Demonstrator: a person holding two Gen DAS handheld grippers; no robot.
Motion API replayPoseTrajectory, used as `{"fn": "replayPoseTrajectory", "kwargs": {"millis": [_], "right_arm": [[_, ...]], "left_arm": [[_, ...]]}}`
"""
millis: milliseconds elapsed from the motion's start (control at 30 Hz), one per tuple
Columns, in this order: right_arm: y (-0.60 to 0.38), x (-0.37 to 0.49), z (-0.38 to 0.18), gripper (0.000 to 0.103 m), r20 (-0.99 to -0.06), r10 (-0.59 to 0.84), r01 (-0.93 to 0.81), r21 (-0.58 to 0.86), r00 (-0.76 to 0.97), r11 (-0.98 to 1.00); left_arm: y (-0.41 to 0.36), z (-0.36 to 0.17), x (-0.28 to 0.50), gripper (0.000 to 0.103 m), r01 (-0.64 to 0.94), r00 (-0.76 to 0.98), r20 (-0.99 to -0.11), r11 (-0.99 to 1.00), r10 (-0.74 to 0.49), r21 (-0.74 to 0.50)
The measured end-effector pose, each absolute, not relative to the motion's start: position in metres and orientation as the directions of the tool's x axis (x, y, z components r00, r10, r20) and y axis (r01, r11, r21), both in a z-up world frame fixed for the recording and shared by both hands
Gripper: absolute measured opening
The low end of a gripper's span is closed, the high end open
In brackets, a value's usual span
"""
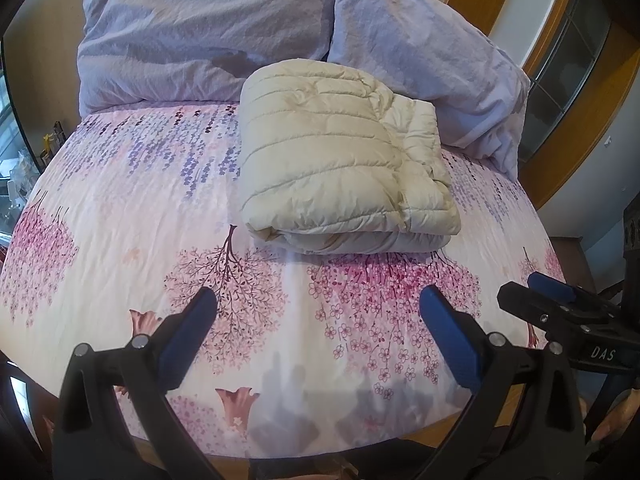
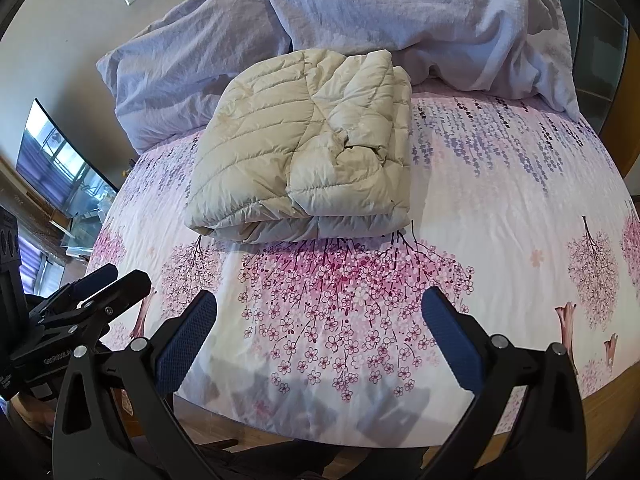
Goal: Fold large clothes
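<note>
A cream quilted puffer jacket (image 1: 340,156) lies folded into a thick rectangle on the floral bedsheet (image 1: 120,208), toward the far side. It also shows in the right wrist view (image 2: 304,152). My left gripper (image 1: 318,304) is open and empty, over the near edge of the bed, well short of the jacket. My right gripper (image 2: 319,306) is open and empty too, also near the bed's front edge. The right gripper's fingers (image 1: 548,304) show at the right of the left wrist view; the left gripper's fingers (image 2: 100,292) show at the left of the right wrist view.
A rumpled lavender duvet (image 1: 208,32) is heaped along the far side of the bed, also in the right wrist view (image 2: 400,16). A television (image 2: 60,164) stands at the left. A wood-framed window (image 1: 568,64) is at the right. The wooden floor shows below the bed edge.
</note>
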State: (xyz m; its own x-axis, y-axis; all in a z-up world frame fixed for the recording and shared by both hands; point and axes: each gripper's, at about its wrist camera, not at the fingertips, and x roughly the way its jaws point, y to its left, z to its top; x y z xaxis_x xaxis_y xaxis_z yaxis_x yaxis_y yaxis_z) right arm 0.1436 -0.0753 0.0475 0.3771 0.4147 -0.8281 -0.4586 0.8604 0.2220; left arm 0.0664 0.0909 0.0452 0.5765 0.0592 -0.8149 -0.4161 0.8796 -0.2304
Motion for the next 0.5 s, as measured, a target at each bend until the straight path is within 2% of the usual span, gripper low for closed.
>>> {"fn": "replayPoseTrajectory", "kwargs": {"millis": [500], "right_arm": [[-0.0743,0.1426,0.0471,0.102,-0.828,0.417,-0.461,0.223,0.376,0.859]], "left_arm": [[0.0915,0.0442,0.0654,0.101,-0.42,0.575,-0.816,0.878,0.061,-0.23]]}}
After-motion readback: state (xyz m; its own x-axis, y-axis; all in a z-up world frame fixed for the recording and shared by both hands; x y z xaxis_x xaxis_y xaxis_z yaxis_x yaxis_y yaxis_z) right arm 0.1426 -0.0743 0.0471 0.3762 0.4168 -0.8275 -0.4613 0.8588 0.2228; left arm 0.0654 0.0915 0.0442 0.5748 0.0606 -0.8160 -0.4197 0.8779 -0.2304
